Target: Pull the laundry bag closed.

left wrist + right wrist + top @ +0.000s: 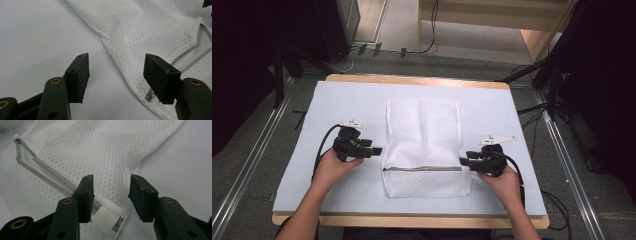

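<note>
**Lining up on the zipper ends of a mesh laundry bag**

Nearest, two hands at the table's near edge. Left gripper (pixel 373 150) just beside the bag's left edge, jaws spread, nothing between the pads, zipper pull (pixel 150 96) close by. Right gripper (pixel 465 161) at the right zipper end (pixel 110 218), jaws released around the seam, not yet pinching. Beyond, white mesh laundry bag (pixel 424 130) flat mid-table on the pale mat (pixel 347 95). Likely step: positioning. Next: probably clamping the fabric and catching the pull.

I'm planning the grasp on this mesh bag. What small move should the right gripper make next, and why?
Probably ease the right gripper forward and close: its fingers stand open over the mesh bag's zipper corner, pressing nothing yet.
</note>
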The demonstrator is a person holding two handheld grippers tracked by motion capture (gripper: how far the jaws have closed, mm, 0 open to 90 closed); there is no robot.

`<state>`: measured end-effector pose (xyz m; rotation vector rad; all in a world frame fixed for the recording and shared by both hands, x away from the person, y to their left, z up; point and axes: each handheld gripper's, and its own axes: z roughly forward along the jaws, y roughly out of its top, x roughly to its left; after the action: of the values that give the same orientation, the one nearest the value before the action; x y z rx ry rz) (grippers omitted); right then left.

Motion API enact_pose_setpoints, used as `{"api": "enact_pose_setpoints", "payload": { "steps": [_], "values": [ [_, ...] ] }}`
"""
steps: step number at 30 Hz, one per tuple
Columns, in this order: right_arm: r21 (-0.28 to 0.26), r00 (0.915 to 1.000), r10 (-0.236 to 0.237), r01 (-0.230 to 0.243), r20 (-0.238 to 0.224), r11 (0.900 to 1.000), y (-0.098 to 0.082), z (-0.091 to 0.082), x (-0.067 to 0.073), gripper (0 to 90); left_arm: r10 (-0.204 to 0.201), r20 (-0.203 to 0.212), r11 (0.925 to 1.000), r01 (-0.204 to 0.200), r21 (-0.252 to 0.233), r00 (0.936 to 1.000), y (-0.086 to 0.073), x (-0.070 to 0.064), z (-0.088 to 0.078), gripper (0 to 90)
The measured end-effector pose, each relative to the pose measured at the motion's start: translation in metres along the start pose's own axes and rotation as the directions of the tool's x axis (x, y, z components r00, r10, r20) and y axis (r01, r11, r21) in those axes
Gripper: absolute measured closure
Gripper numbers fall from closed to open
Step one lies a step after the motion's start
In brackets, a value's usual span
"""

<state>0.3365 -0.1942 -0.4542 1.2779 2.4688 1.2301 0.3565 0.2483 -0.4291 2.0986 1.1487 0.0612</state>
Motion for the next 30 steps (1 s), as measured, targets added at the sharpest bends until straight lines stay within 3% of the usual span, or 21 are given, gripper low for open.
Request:
{"api": "enact_pose_setpoints", "payload": {
  "steps": [11,13,16,17,22,30],
  "values": [
    [0.002,0.9991,0.03,-0.03,-0.029,1.0,0.003,-0.001,0.006,66.2,-0.007,0.024,1.0,0.007,0.002,0.9997,0.0,-0.001,-0.002,45.1],
    [0.003,0.9991,0.022,-0.022,-0.036,1.0,0.004,0.0,0.008,66.2,-0.011,0.03,0.9999,0.011,0.006,0.9995,0.0,-0.003,-0.003,49.5],
    [0.004,0.9993,0.01,-0.01,-0.037,1.0,0.006,0.001,0.012,65.5,-0.018,0.048,0.9998,0.018,0.006,0.9987,-0.001,-0.004,-0.006,62.9],
    [0.004,0.9992,0.002,-0.002,-0.041,1.0,0.007,0.001,0.014,65.5,-0.02,0.055,0.9998,0.02,0.004,0.9983,-0.001,-0.004,-0.007,62.9],
    [0.005,0.998,-0.034,0.034,-0.054,0.999,0.015,0.002,0.026,64.6,-0.008,0.062,0.9999,0.008,-0.011,0.9981,0.001,-0.006,-0.013,81.8],
    [0.007,0.9961,-0.048,0.049,-0.075,0.999,0.028,0.009,0.043,63.6,0.006,0.067,1.0,-0.006,-0.006,0.9977,0.001,-0.008,-0.013,87.2]
  ]
}}
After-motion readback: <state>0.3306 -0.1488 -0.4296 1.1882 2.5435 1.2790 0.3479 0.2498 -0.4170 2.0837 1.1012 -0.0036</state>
